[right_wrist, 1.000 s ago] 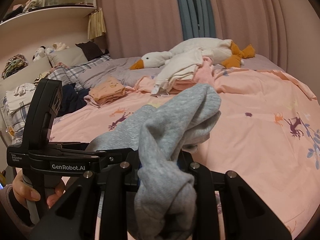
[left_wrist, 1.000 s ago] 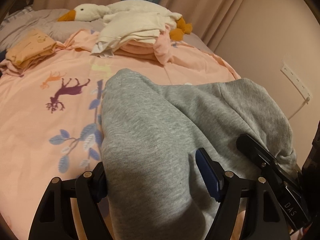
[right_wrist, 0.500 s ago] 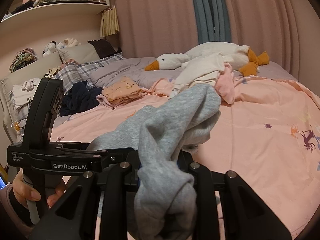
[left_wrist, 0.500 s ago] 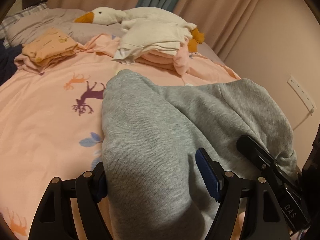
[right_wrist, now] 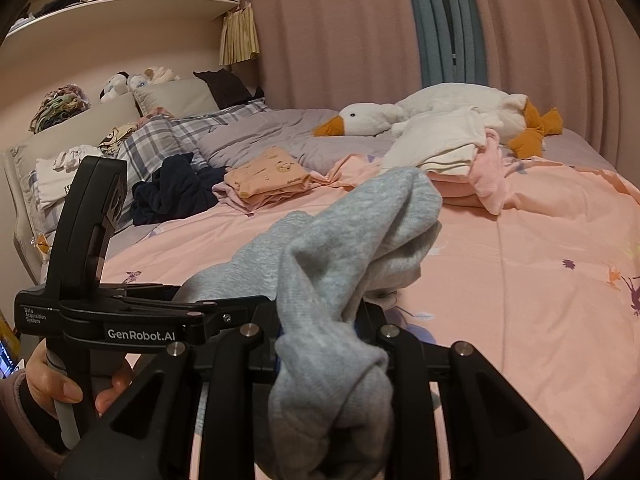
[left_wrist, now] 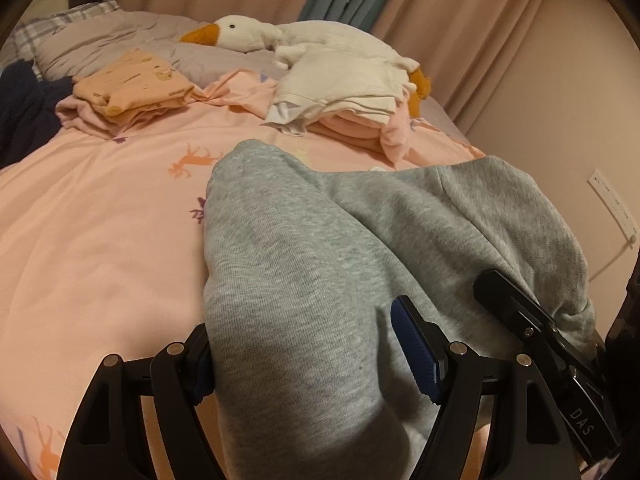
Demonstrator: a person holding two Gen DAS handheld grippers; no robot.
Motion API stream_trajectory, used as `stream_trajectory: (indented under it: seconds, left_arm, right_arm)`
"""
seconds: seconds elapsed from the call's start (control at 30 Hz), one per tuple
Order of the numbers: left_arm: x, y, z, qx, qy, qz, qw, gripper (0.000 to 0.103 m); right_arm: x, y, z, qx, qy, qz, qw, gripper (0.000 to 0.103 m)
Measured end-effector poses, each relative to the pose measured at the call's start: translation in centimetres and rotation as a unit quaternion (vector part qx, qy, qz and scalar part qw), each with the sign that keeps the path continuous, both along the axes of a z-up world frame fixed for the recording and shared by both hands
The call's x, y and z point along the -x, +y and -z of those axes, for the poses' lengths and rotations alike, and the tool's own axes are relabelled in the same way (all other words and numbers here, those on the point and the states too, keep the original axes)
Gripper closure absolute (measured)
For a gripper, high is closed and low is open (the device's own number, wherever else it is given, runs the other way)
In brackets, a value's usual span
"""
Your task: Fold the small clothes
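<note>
A grey sweat garment (left_wrist: 320, 264) hangs over the pink bedspread (left_wrist: 100, 240), carried between both grippers. A thick fold of it fills my left gripper (left_wrist: 304, 340), whose jaws stand wide and grip it; the blue pad (left_wrist: 416, 360) shows on the right finger. My right gripper (right_wrist: 322, 320) is shut on a bunched end of the same garment (right_wrist: 340, 248), which rises above the fingers and droops below them. In the left wrist view the right gripper's black fingers (left_wrist: 516, 312) clamp the cloth at the right edge.
Folded orange clothes (left_wrist: 136, 84) and a stack of white and pink clothes (left_wrist: 344, 96) lie at the far side, beside a plush goose (left_wrist: 248, 34). Dark clothing (right_wrist: 176, 192), pillows and shelves are at the left. A hand (right_wrist: 60, 384) holds the left gripper's handle.
Both grippers have slid sideways to the left over the bed with the grey garment; the folded stacks and goose have drifted right in both views. Both grips look the same.
</note>
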State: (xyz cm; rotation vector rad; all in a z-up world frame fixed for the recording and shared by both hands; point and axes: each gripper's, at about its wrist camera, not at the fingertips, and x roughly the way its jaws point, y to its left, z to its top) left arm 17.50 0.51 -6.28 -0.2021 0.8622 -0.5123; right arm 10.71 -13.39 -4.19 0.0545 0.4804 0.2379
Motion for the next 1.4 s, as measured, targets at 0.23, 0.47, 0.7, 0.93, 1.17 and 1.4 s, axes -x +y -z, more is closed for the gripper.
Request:
stream_trajectory:
  seconds: [0.23,0.47,0.7,0.93,1.17,1.4]
  left_arm:
    - [-0.6,1.2,0.4,0.000,0.003,-0.014,0.9999,0.027]
    - [-1.4,1.8,0.9,-0.004,0.006,-0.022,0.9997,0.027]
    - [-2.3,1.8,1.4,-0.011,0.010,-0.027,0.9995,0.027]
    - [-3.0,1.3,2.2,-0.023,0.013,-0.025,0.9993,0.027]
    - [-3.0,1.0,2.5,-0.032,0.015,-0.022,0.9991,0.027]
    - [-2.9,0.8,2.9,-0.041,0.023,-0.020,0.9987,0.027]
  right_arm:
    - [-1.1,1.2,0.4,-0.002,0.004,-0.010,1.000,0.078]
    - [-2.4,1.8,0.8,-0.003,0.006,-0.017,1.000,0.078]
    - [-3.3,2.3,1.2,-0.002,0.009,-0.019,1.000,0.078]
    - [-4.5,2.0,2.3,-0.007,0.019,-0.017,1.000,0.078]
    - [-4.9,1.2,3.1,-0.020,0.032,-0.012,0.999,0.078]
    - [-4.8,0.5,3.9,-0.038,0.051,-0.003,0.998,0.076]
